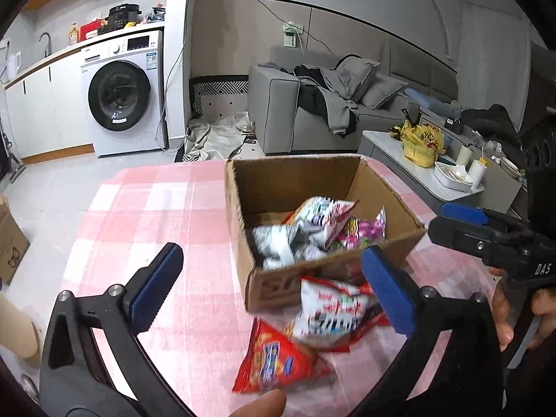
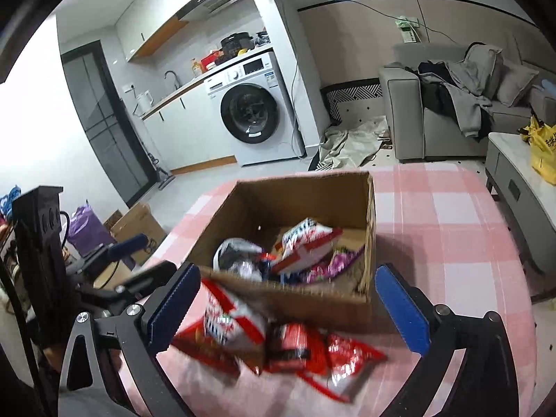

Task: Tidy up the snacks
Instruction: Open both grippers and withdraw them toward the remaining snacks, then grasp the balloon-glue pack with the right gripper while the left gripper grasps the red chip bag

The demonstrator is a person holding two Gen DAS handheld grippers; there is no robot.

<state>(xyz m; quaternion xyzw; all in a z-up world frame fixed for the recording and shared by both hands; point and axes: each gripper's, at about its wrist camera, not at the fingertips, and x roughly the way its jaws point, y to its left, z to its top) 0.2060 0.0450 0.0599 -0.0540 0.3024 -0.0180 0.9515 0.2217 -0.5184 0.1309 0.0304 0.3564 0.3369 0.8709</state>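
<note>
Both tongs, the left gripper (image 1: 274, 286) and right gripper (image 2: 288, 309), gape wide and hold nothing; snack packets (image 2: 278, 344) lie on the pink table (image 1: 146, 208) beside the cardboard box (image 1: 243, 191)

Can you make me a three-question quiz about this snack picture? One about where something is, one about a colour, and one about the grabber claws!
1. Where is the purple snack packet?
A. inside the cardboard box
B. on the sofa
C. on the floor

2. What colour is the checked tablecloth?
A. green and yellow
B. pink and white
C. black and blue

3. How is the left gripper right now?
A. shut on a packet
B. open, holding nothing
C. shut on the box

Answers:
1 A, the purple packet lies among other packets between the box walls.
2 B, pink and white squares cover the table.
3 B, its blue pads stand wide apart, and the red packet lies on the cloth between them, ungripped.
</note>
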